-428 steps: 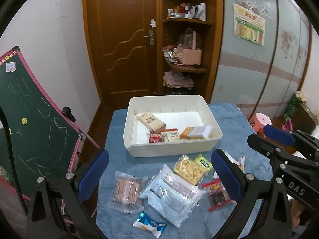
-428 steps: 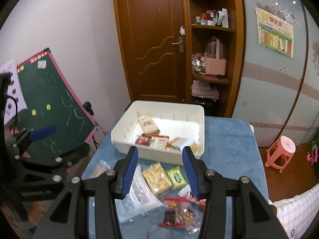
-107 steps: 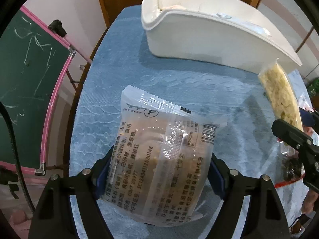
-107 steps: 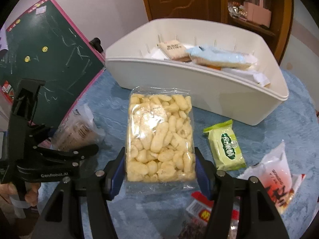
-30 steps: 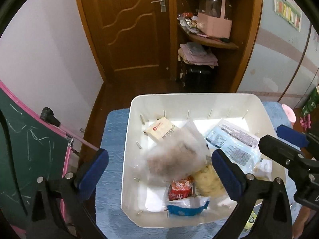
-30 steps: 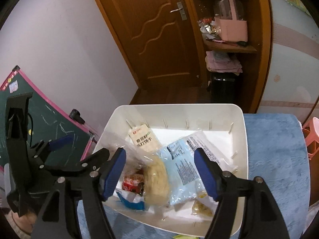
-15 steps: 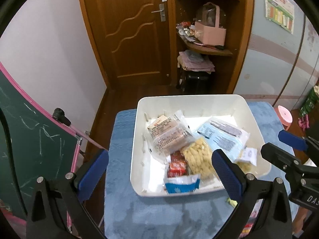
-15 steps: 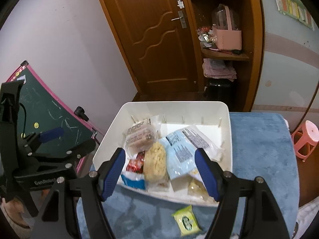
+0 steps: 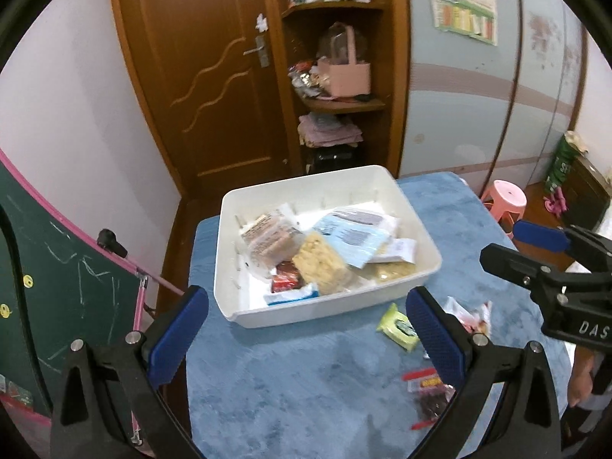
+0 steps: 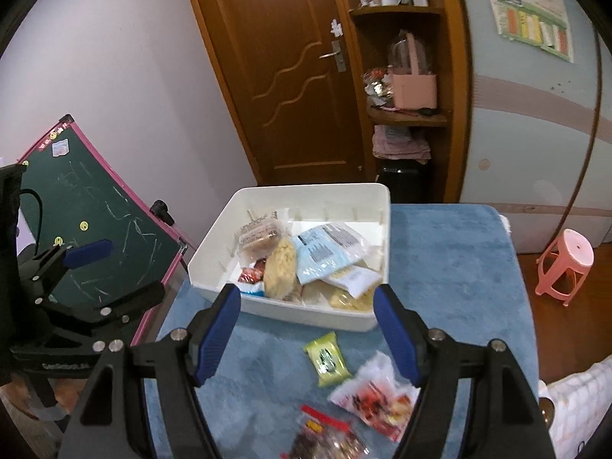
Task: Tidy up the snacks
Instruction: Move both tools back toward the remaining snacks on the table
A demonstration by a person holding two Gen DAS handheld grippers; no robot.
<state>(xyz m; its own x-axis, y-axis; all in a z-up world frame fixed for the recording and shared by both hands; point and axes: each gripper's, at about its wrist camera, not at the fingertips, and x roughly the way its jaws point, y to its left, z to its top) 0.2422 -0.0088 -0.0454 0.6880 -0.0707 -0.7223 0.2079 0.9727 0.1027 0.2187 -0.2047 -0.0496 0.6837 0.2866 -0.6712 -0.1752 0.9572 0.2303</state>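
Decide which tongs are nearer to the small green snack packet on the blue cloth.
Right. The right tongs hang open just above the green packet, which lies between their tips. The left tongs, also open, sit off to its left.

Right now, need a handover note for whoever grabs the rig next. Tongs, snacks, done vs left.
Left tongs: open, holding nothing, above the near edge of the white bin.
Right tongs: open, holding nothing, above the loose snacks.
Done: the bin on the blue table cover holds the clear cracker pack, the yellow puff bag, the light blue pouch and several smaller packs.
Left on the cover, in front of the bin: green packet, white and red bag, dark snack bag with red trim. All three lie nearer the right tongs.
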